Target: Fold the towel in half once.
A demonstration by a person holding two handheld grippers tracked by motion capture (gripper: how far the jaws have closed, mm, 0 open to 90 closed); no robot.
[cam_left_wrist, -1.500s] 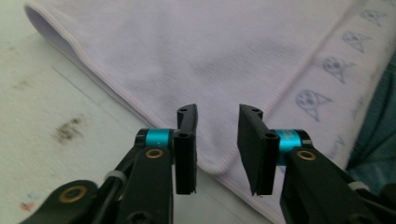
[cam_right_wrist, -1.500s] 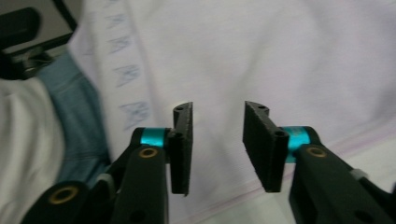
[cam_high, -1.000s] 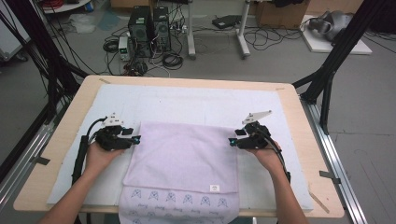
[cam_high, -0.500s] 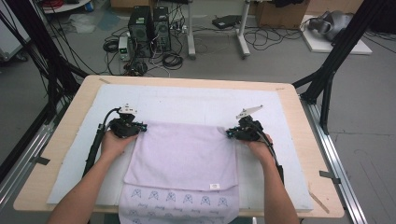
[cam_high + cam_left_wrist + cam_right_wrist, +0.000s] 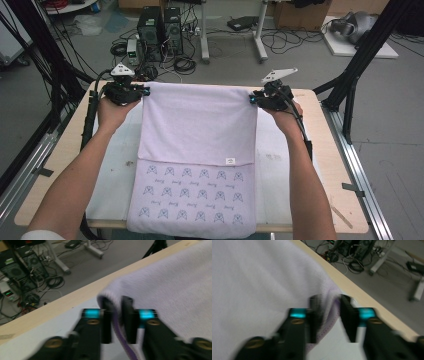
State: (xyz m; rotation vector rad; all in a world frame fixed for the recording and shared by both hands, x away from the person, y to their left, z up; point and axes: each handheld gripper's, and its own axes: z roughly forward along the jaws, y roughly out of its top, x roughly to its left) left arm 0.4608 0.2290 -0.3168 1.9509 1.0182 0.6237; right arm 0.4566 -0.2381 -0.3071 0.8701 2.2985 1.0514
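Note:
A lavender towel (image 5: pixel 200 125) lies along the table, and its near part shows a printed pattern (image 5: pixel 192 197). Its far edge is raised and stretched between my two grippers. My left gripper (image 5: pixel 145 91) is at the far left corner. In the left gripper view that corner (image 5: pixel 150 282) sits between the jaws (image 5: pixel 116 315), with a slit of light beside the purple hem. My right gripper (image 5: pixel 251 99) is at the far right corner. In the right gripper view the hem (image 5: pixel 325 315) hangs clear of one jaw of that gripper (image 5: pixel 328 312). Both pairs of jaws have just been opening.
A white mat (image 5: pixel 112 165) covers the wooden table (image 5: pixel 330 165), whose far edge lies just beyond the grippers. Computer towers (image 5: pixel 160 25), cables and desk legs stand on the floor past it. Black frame poles (image 5: pixel 360 65) rise at both sides.
Both hands went from the towel's sides up and toward the far edge. The towel's far edge rose with them, and much more of the patterned part is uncovered.

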